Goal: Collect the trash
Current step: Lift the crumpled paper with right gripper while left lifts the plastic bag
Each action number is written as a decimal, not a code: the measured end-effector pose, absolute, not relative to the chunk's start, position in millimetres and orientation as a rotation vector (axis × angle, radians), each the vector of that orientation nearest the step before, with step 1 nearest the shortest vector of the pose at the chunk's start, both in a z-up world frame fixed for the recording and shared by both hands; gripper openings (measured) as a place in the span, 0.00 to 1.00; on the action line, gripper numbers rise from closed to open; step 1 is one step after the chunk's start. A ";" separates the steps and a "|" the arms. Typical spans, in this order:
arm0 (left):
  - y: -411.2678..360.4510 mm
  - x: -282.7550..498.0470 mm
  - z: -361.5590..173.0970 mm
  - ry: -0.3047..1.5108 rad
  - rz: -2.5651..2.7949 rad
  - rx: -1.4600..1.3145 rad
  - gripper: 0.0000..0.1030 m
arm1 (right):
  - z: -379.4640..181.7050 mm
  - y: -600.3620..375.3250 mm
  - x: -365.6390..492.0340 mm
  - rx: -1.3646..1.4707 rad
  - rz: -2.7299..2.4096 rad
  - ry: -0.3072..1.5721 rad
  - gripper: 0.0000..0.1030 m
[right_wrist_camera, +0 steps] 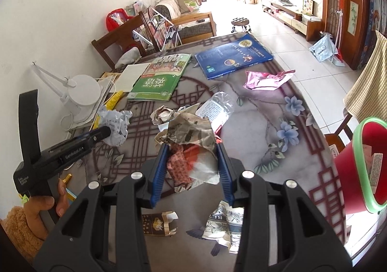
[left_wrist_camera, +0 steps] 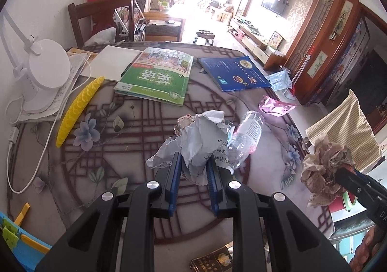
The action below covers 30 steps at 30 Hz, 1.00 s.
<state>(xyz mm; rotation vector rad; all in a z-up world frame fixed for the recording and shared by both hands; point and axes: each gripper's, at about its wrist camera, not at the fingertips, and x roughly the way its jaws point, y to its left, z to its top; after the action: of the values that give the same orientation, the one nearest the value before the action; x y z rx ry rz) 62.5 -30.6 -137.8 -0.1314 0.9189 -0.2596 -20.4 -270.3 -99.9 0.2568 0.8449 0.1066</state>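
My left gripper (left_wrist_camera: 193, 160) is shut on a crumpled grey-white paper ball (left_wrist_camera: 198, 136), held above the patterned table (left_wrist_camera: 121, 156); the ball also shows in the right wrist view (right_wrist_camera: 115, 124). My right gripper (right_wrist_camera: 192, 151) is shut on a crumpled brownish newspaper wad (right_wrist_camera: 191, 136), which also shows in the left wrist view (left_wrist_camera: 324, 170). A crushed clear plastic bottle (left_wrist_camera: 245, 134) lies just beyond both, with a pink foil wrapper (right_wrist_camera: 264, 79) farther back. A red bin with a green rim (right_wrist_camera: 360, 165) stands off the table's right edge.
A green textbook (left_wrist_camera: 157, 76), a blue book (left_wrist_camera: 235, 72), a white lamp base (left_wrist_camera: 47, 66) with its cord and a yellow ridged strip (left_wrist_camera: 77, 107) lie at the back and left. A torn carton (right_wrist_camera: 158, 223) and a printed paper scrap (right_wrist_camera: 227, 226) lie near the front edge.
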 end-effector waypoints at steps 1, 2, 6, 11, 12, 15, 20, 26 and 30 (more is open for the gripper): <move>-32.1 60.6 -137.5 0.919 -0.262 -0.130 0.18 | -99.5 -271.9 -21.6 0.259 0.105 0.843 0.38; -33.4 58.9 -136.8 0.918 -0.262 -0.129 0.18 | -99.2 -273.4 -22.7 0.260 0.103 0.841 0.38; -35.1 55.1 -131.5 0.902 -0.253 -0.123 0.18 | -98.9 -279.4 -27.1 0.267 0.097 0.839 0.38; -38.6 51.3 -133.8 0.919 -0.253 -0.131 0.18 | -98.6 -283.6 -32.1 0.270 0.099 0.837 0.38; -39.3 50.2 -134.6 0.922 -0.252 -0.133 0.18 | -99.0 -283.8 -32.0 0.270 0.099 0.837 0.38; -43.0 45.0 -136.4 0.925 -0.243 -0.129 0.18 | -100.2 -285.9 -34.3 0.269 0.104 0.841 0.38; -52.7 38.9 -137.0 0.934 -0.224 -0.125 0.18 | -100.3 -296.8 -38.9 0.270 0.124 0.838 0.38; -76.2 31.3 -130.9 0.920 -0.182 -0.120 0.19 | -99.9 -316.3 -38.0 0.270 0.165 0.835 0.38; -96.1 27.1 -128.9 0.921 -0.150 -0.116 0.19 | -102.4 -337.1 -38.8 0.277 0.194 0.851 0.38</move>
<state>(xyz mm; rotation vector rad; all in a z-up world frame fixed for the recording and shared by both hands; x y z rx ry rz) 27.1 -96.1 -128.9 -0.1157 0.9211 -0.1496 -38.8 -337.1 -102.4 0.2766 0.8508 0.1942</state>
